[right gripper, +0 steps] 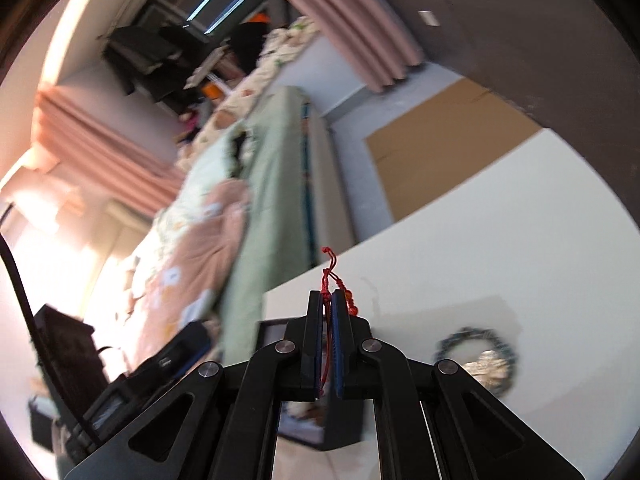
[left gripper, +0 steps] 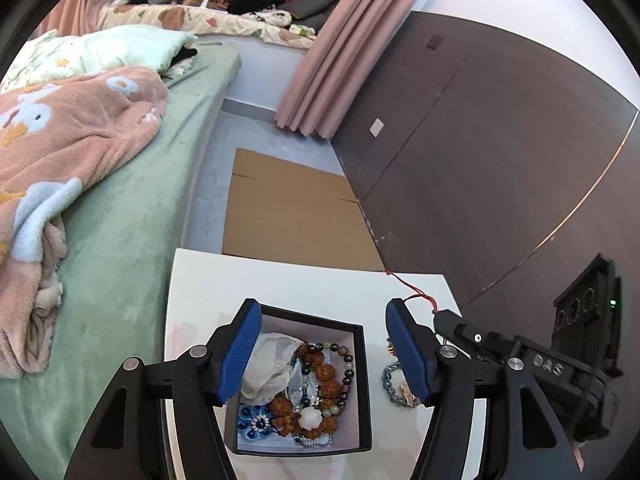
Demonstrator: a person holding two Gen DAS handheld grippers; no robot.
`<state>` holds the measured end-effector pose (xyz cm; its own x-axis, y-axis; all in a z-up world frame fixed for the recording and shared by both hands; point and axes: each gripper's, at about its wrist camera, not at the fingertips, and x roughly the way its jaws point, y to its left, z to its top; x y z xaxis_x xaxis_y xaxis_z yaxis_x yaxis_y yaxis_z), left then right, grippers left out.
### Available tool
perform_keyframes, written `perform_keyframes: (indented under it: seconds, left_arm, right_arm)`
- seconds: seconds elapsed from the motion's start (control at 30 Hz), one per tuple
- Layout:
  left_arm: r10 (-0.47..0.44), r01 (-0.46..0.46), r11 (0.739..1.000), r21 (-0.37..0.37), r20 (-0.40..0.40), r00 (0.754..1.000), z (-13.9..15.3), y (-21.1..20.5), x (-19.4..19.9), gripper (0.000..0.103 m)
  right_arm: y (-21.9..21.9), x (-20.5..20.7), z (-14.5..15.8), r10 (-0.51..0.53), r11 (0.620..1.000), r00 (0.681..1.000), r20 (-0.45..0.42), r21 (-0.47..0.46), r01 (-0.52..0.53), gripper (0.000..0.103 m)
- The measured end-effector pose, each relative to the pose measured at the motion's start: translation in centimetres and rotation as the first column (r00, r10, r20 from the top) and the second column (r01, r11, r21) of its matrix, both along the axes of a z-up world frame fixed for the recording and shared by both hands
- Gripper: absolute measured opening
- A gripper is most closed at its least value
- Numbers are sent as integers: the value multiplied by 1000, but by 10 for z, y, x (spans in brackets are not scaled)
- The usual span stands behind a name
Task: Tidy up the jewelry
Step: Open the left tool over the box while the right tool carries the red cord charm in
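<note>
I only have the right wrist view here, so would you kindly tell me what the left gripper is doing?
Observer: The left gripper is open, hovering above the black jewelry box on the white table.
Operator: Thank you; is anything in that box?
Observer: Yes, beaded bracelets and a white pouch.
Operator: And where does my red cord run?
Observer: The red cord trails from the right gripper toward the table's far edge.

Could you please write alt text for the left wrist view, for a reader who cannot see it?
The open left gripper hovers over a black box full of beaded jewelry on a white table. A blue-grey bead bracelet lies on the table beside the box, and the right gripper holds a red cord. A green bed stands alongside.
</note>
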<state>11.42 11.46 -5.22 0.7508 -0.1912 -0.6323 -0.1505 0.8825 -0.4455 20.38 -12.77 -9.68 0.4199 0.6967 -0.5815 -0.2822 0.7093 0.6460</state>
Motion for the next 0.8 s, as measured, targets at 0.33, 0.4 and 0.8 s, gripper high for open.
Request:
perform_keyframes:
  seconds: [0.33, 0.4, 0.8]
  left_arm:
    - [93, -93, 995, 17, 31, 995, 4, 16, -10, 66]
    - [105, -106, 994, 23, 24, 994, 3, 18, -11, 66]
    - [44, -44, 999, -11, 14, 999, 0, 7, -5, 66]
  right_arm:
    - [38, -11, -4, 119, 993, 992, -42, 34, -117, 69]
    - [30, -12, -3, 62, 998, 998, -17, 25, -62, 80]
    - [-24, 4, -5, -44, 997, 998, -46, -63, 41, 80]
